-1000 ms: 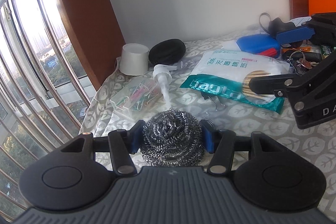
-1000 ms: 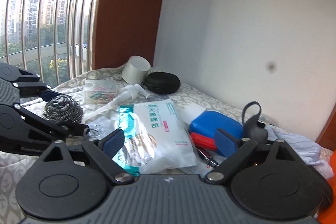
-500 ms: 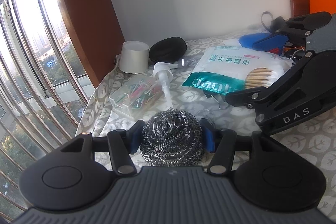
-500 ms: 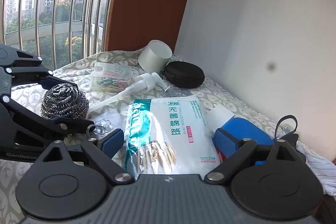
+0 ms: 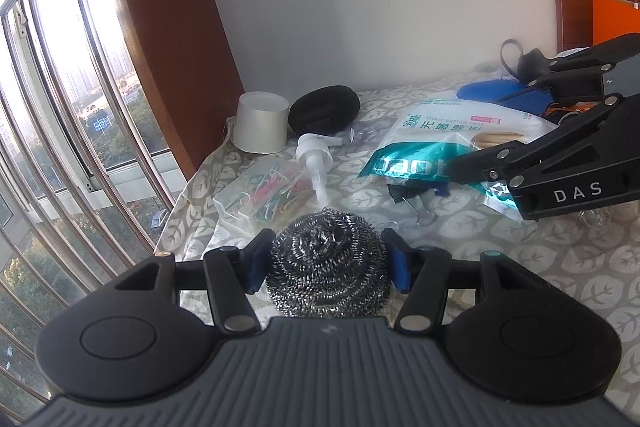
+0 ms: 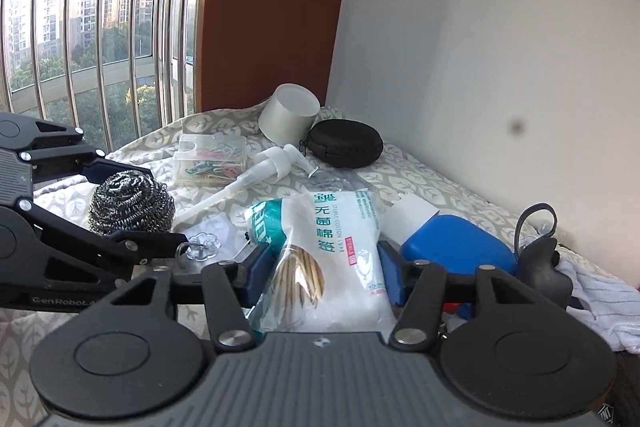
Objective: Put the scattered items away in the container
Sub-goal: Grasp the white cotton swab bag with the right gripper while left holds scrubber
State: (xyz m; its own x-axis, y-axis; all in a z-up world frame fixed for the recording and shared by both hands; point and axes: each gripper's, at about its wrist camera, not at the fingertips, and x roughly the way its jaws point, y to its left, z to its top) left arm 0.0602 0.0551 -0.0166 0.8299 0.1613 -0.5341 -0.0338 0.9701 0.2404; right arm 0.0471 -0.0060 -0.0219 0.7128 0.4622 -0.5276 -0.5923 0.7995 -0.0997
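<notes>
My left gripper (image 5: pixel 327 261) is shut on a steel wool scourer (image 5: pixel 328 267), which rests on the leaf-print cloth (image 5: pixel 520 259); the scourer also shows in the right wrist view (image 6: pixel 130 203). My right gripper (image 6: pixel 325 273) is closed around a bag of cotton swabs (image 6: pixel 340 247), with a blue pad on each side of the bag. The bag also shows in the left wrist view (image 5: pixel 440 147), with the right gripper's fingers (image 5: pixel 500 163) over it.
A white cup (image 6: pixel 290 117), black round case (image 6: pixel 346 143), paper clip box (image 6: pixel 212 157), pump dispenser (image 6: pixel 264 169), blue case (image 6: pixel 460 251), black binder clip (image 5: pixel 412 201) and clear hook (image 6: pixel 202 245) lie around. Window bars (image 5: pixel 80 107) are at the left.
My right gripper has moved forward over the cotton swab bag and closed in on it. My left gripper still holds the scourer in the same place.
</notes>
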